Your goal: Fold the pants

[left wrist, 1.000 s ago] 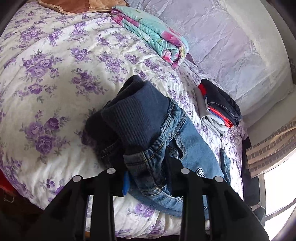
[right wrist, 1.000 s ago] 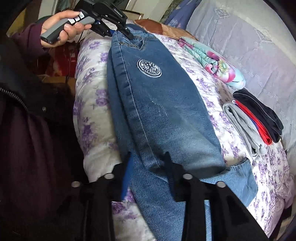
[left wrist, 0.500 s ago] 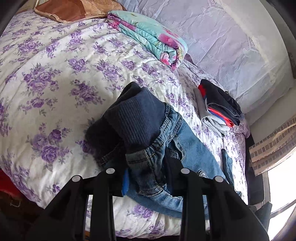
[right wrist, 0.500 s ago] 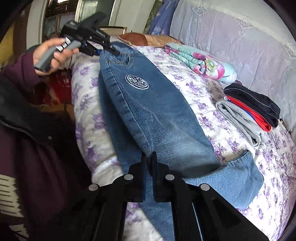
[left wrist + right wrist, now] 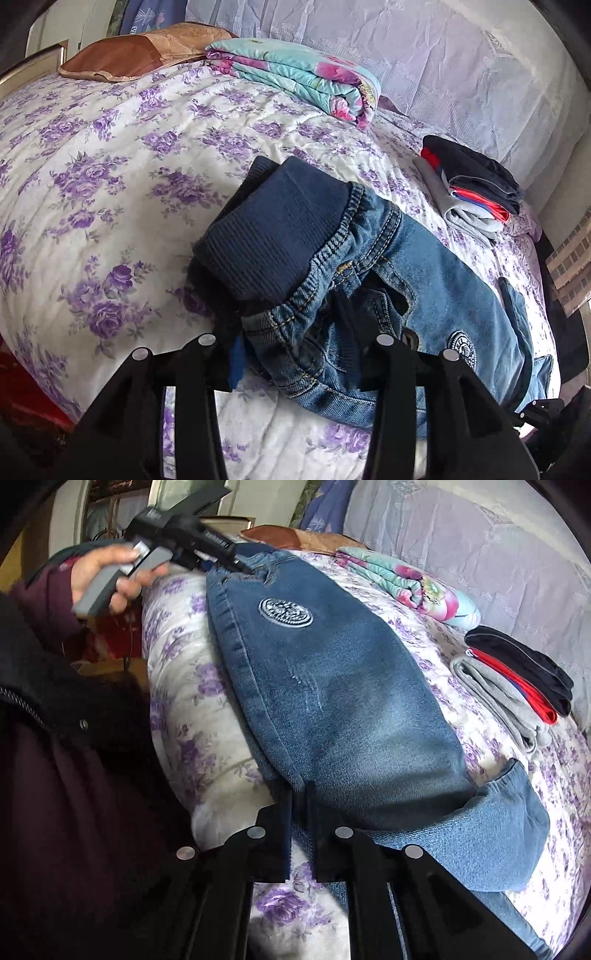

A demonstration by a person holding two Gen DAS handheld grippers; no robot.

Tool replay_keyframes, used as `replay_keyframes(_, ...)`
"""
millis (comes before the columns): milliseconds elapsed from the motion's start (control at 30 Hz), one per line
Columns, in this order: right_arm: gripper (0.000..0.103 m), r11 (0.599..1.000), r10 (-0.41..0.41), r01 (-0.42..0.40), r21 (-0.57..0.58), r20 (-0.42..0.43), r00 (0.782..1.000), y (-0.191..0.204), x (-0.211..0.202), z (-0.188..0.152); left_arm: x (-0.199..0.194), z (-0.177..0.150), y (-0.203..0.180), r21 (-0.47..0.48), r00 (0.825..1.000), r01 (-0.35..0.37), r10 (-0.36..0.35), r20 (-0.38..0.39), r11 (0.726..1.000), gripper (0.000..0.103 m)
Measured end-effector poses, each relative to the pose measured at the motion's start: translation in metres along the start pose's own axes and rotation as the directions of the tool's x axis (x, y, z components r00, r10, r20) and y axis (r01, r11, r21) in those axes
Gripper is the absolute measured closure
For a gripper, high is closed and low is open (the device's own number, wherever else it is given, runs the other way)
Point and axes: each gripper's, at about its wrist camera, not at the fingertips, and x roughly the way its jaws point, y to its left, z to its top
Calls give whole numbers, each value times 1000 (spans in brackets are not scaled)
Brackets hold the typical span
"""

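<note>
Blue denim pants [image 5: 332, 701] with a round white patch [image 5: 285, 610] lie along the near edge of the floral bed [image 5: 173, 686]. My right gripper [image 5: 298, 797] is shut on the pants' near side seam at knee height. My left gripper [image 5: 291, 332] is closed on the bunched waistband [image 5: 295, 310], whose dark ribbed band [image 5: 273, 236] is lifted off the bed; it also shows in the right wrist view [image 5: 243, 568], held by a hand at the far end. The leg cuff [image 5: 509, 812] is folded over at the right.
A folded turquoise floral blanket [image 5: 295, 74] and a brown pillow [image 5: 140, 51] lie at the back of the bed. A stack of folded grey, red and dark clothes [image 5: 472, 192] sits to the right. The person's dark jacket [image 5: 74, 775] fills the left.
My right gripper closed from open onto the pants' side seam. My left gripper, holding the waistband, pulled it further along the bed, stretching the pants straighter.
</note>
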Motion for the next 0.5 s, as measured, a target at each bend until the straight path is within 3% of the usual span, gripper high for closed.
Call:
replay_keyframes(33, 85, 999, 16, -17, 43, 18, 1000, -7, -6, 1, -4, -1, 2, -3, 1000, 19, -19, -13, 1000, 61)
replay_keyframes(67, 66, 995, 19, -24, 92, 53, 998, -16, -16, 1, -8, -3, 5, -9, 999, 39, -39, -27, 999, 59)
replay_keyframes(100, 39, 990, -17, 3, 142, 98, 995, -26, -28, 2, -15, -6, 6, -7, 999, 43, -43, -31, 999, 59)
replay_keyframes(133, 25, 976, -97, 68, 205, 135, 986, -40, -42, 4, -26, -9, 7, 5, 999, 18, -18, -29, 1000, 57)
replay_keyframes(167, 4, 951, -187, 139, 275, 156, 970, -56, -54, 7, -35, -12, 5, 19, 999, -35, 36, -15, 999, 45)
replay_keyframes(233, 3, 878, -318, 236, 416, 140, 938, -94, -69, 11, -67, -17, -9, 79, 987, -147, 140, 80, 986, 43)
replay_keyframes(333, 3, 767, -369, 305, 565, 0, 929, -147, -54, 18, -98, -17, -54, 216, 967, -203, 161, 196, 955, 34)
replay_keyframes(400, 3, 700, -392, 383, 603, -125, 912, -166, -30, 19, -95, -19, -85, 285, 974, -167, 112, 199, 944, 25)
replay_keyframes(467, 4, 679, -392, 435, 592, -208, 896, -173, 2, 17, -72, -26, -113, 356, 991, -75, 28, 134, 932, 25)
replay_keyframes(500, 14, 670, -399, 479, 567, -270, 876, -173, 19, 13, -52, -31, -125, 380, 996, -46, 13, 89, 924, 25)
